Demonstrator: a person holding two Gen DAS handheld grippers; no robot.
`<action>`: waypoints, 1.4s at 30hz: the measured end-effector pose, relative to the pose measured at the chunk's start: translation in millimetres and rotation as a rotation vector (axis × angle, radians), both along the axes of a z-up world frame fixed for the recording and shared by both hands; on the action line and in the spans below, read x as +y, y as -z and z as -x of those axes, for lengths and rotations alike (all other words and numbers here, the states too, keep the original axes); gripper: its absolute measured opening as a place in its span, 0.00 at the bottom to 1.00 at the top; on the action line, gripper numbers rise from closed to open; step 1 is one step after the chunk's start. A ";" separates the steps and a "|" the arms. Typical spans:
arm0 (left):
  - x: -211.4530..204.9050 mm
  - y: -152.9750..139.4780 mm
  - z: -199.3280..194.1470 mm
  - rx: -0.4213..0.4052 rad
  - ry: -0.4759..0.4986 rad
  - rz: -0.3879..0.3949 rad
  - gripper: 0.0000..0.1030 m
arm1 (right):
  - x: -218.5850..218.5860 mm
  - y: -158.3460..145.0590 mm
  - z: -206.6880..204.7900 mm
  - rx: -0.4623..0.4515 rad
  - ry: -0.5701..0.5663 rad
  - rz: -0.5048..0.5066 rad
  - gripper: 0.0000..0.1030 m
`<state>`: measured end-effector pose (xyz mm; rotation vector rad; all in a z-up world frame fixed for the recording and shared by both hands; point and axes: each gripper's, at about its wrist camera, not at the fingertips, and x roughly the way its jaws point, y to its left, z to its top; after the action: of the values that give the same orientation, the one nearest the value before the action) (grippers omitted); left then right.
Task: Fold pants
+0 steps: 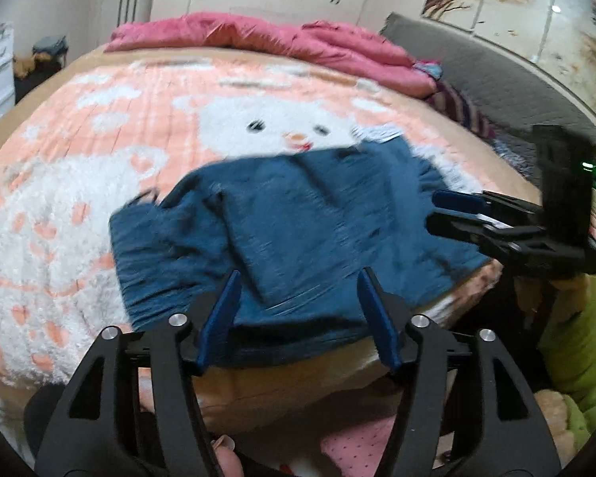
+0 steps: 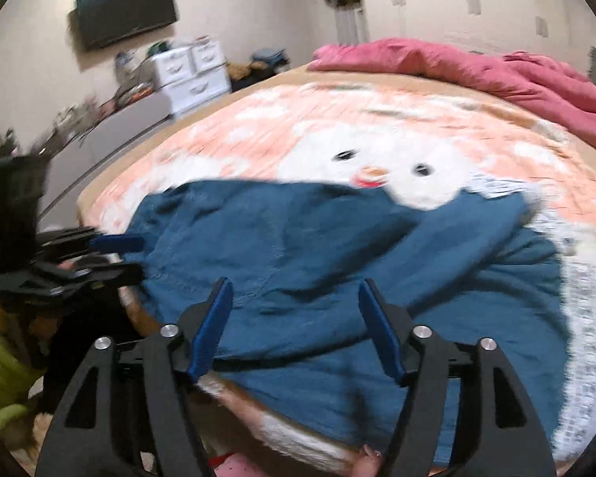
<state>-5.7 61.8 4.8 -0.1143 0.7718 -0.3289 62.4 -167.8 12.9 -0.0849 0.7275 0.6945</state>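
Blue pants lie rumpled and partly folded over on the bed's near edge, also seen in the right wrist view. My left gripper is open just above their near edge, with no cloth pinched between its blue pads. The right gripper is open too, hovering over the near part of the pants with nothing held. Each gripper shows in the other's view: the right gripper at the pants' right side, the left gripper at their left side. Both views are blurred.
A fluffy peach and white snowman blanket covers the bed. A pink duvet is bunched at the far side beside a grey headboard. White drawers and a wall TV stand beyond. Green fabric lies off the bed's near corner.
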 end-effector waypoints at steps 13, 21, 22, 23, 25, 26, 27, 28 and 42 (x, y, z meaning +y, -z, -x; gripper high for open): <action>-98.6 -4.3 -31.9 0.019 0.173 -0.042 0.74 | -72.6 1.4 -25.6 0.021 0.288 0.003 0.91; -120.8 19.3 -72.5 0.136 0.184 -0.002 0.60 | -94.9 2.3 -36.7 0.032 0.367 0.046 0.93; -124.1 20.8 -79.5 0.148 0.191 0.011 0.59 | -96.0 -0.2 -38.6 0.025 0.370 0.056 0.93; -127.6 21.7 -85.6 0.152 0.201 0.019 0.56 | -97.0 -3.0 -41.2 0.015 0.376 0.067 0.93; -134.1 24.8 -96.9 0.163 0.213 0.025 0.49 | -99.0 -8.5 -50.5 0.012 0.381 0.083 0.93; -137.3 27.6 -102.7 0.177 0.216 0.022 0.42 | -99.6 -11.3 -57.5 0.018 0.386 0.086 0.93; -140.5 30.7 -108.2 0.189 0.216 0.015 0.34 | -100.3 -12.9 -63.5 0.024 0.384 0.085 0.93; -143.7 34.8 -114.2 0.203 0.223 0.015 0.29 | -99.5 -14.9 -71.7 0.032 0.382 0.086 0.93; -140.7 56.6 -123.8 0.211 0.273 0.195 0.07 | -18.9 -4.8 -188.3 0.113 0.324 0.268 0.91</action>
<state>118.1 -79.0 -51.8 -0.2309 0.9653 -0.6598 250.7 -186.7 17.7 -0.1698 0.9167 0.2917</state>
